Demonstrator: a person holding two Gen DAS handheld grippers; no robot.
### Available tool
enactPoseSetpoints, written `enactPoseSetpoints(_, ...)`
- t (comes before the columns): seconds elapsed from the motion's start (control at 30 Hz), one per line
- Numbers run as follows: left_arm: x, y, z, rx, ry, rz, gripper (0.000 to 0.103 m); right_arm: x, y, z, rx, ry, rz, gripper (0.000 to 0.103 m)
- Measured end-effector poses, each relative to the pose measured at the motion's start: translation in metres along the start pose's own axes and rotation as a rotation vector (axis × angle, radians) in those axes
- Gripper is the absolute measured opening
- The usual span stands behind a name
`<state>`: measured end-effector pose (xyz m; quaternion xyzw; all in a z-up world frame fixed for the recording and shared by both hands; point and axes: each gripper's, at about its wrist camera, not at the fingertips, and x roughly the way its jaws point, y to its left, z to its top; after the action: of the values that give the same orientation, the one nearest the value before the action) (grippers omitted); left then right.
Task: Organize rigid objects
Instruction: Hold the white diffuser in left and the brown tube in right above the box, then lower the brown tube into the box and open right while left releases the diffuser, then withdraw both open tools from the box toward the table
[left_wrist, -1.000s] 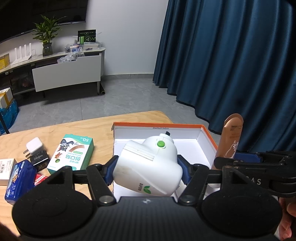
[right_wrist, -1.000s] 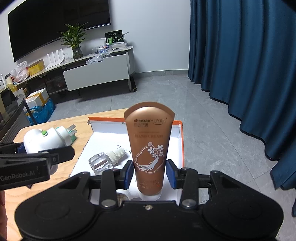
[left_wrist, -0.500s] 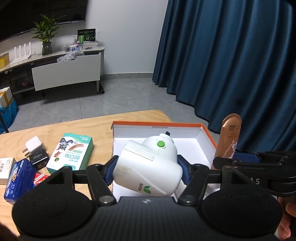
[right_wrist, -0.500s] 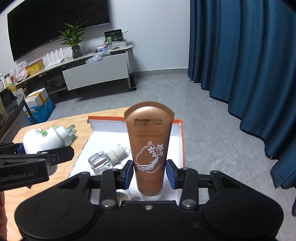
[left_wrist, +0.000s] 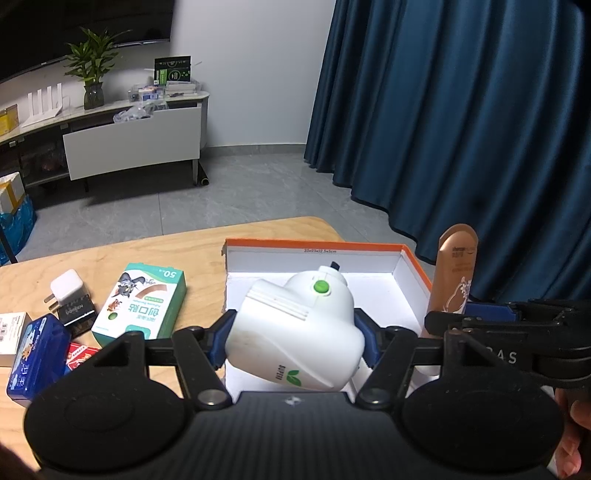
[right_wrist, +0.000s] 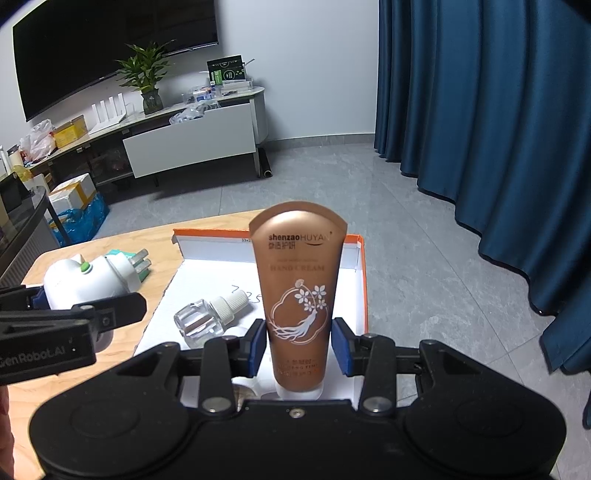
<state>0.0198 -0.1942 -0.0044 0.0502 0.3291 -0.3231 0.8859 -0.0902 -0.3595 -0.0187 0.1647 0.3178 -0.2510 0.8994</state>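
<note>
My left gripper (left_wrist: 295, 338) is shut on a white plug-in device (left_wrist: 295, 332) with a green button, held over the near left part of a white box with an orange rim (left_wrist: 314, 243). In the right wrist view, my right gripper (right_wrist: 298, 347) is shut on a brown hand cream tube (right_wrist: 299, 288), upright with its white cap down, above the box's (right_wrist: 364, 280) near right side. A small clear glass bottle (right_wrist: 201, 319) with a white cap lies inside the box. The tube (left_wrist: 452, 273) also shows at the right of the left wrist view, and the device (right_wrist: 85, 280) at the left of the right wrist view.
On the wooden table (left_wrist: 184, 251) left of the box lie a green plaster box (left_wrist: 142, 304), a white charger (left_wrist: 66, 291), a blue tin (left_wrist: 35, 358) and a small white carton (left_wrist: 11, 332). Blue curtains (left_wrist: 461, 129) hang to the right, past the table's edge.
</note>
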Motion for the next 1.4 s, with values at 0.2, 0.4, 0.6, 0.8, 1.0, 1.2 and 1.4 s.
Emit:
enactPoseSetpoints(0.2,0.0,0.0,-0.001,0.0,0.003,-0.001,0.067,0.002,-0.001,0.001,0.002,0.006,-0.002,0.047)
enactPoseSetpoints(0.4,0.0,0.0,-0.001,-0.002,0.005,-0.001,0.067,0.004,0.0,0.0,0.001,0.015,-0.004,0.047)
enactPoseSetpoints(0.6,0.003,0.002,-0.002,-0.008,0.011,0.0,0.067,0.006,-0.001,0.005,0.007,0.02,-0.009,0.042)
enactPoseSetpoints(0.8,0.005,0.002,-0.003,-0.009,0.018,-0.001,0.067,0.012,-0.001,0.013,0.005,0.016,-0.013,0.028)
enactPoseSetpoints(1.0,0.01,-0.002,-0.006,0.005,0.041,-0.019,0.067,0.006,-0.003,0.012,0.034,-0.014,-0.009,0.034)
enactPoseSetpoints(1.2,0.022,-0.007,-0.016,0.0,0.096,-0.052,0.067,-0.006,-0.008,0.01,0.049,-0.029,-0.017,0.063)
enactPoseSetpoints(1.4,0.025,-0.008,-0.02,-0.011,0.137,-0.064,0.073,-0.014,-0.002,0.007,0.051,-0.037,-0.025,0.081)
